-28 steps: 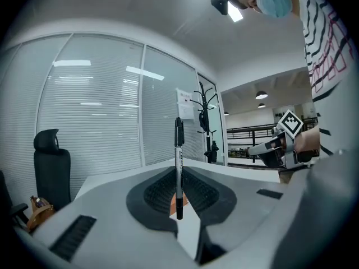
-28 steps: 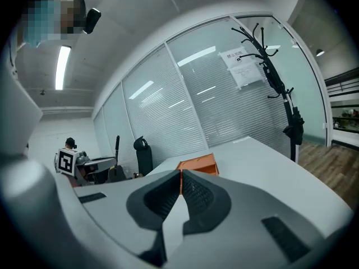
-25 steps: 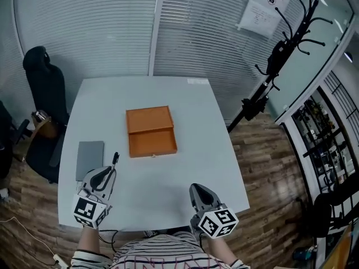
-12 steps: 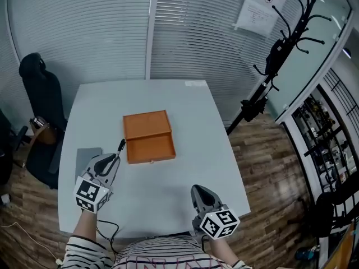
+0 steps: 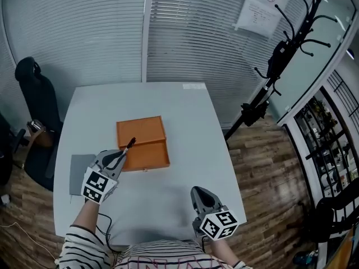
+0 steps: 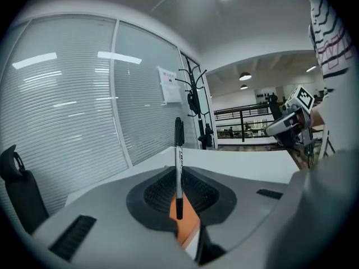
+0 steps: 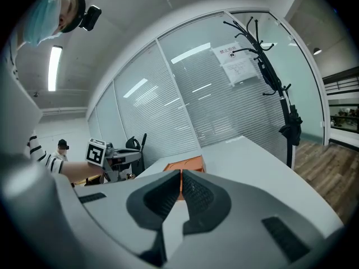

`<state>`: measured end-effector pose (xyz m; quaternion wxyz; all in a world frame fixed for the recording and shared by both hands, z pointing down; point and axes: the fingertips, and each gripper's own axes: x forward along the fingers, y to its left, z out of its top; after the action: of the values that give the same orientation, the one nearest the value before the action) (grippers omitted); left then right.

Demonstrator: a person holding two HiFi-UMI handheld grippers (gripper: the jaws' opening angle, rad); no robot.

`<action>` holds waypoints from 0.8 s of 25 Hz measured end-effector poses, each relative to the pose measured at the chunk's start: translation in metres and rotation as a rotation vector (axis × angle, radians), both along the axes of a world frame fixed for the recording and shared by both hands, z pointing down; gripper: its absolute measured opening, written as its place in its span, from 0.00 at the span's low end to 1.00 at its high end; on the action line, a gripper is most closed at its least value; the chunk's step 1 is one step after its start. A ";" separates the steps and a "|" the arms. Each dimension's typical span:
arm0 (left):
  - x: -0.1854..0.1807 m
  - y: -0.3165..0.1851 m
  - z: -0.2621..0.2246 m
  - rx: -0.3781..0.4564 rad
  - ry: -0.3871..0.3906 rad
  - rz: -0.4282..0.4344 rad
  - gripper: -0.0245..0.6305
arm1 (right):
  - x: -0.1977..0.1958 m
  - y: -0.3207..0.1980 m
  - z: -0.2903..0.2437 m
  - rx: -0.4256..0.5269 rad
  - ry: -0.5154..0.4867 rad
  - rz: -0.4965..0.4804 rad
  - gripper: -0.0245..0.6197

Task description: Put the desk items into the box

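**Item 1, pen** [image 6: 178,167]. Black marker with a pale barrel. It is pinched low on the barrel, capped end up. In the head view it slants up and away from you over the left part of the box.

**Item 2, left claw** [image 5: 119,160]. It is closed tight on the pen, with nothing else in its grip. It hangs at the box's near-left edge, above the tabletop [image 5: 190,122].

**Item 3, box** [image 5: 142,144]. Orange and lying open as two shallow halves, one behind the other, in the middle of the tabletop. Both halves look empty from above.

**Item 4, grey pad** [image 5: 77,174]. It lies flat at the left edge of the tabletop, well apart from the box and not yet collected.

**Item 5, right claw** [image 7: 180,186]. Its jaws meet with nothing between them. You hold it low at the near edge, well apart from the box.

**Step in hand.** You are carrying the pen to the box, and the task looks barely begun.

**Next move, as judged.**
- Bring the left claw further over one half of the box. Which half the pen tip is over now I cannot tell.
- Tip the pen toward level and lower it close to the floor of the box.
- Only then let the jaws part, since a round barrel dropped from height may roll or bounce out of so shallow a tray.
- The pad remains for afterwards.
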<state>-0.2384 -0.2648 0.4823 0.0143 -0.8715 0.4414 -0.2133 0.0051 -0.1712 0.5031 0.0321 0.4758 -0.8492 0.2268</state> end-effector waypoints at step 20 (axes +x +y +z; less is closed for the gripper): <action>0.043 -0.073 0.100 -0.186 -0.147 0.039 0.12 | 0.038 -0.051 0.026 -0.067 0.000 0.005 0.08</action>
<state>-0.1952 -0.3377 0.5824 -0.0301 -0.8595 0.4004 -0.3164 0.0430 -0.2225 0.5291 0.0476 0.4765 -0.8399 0.2554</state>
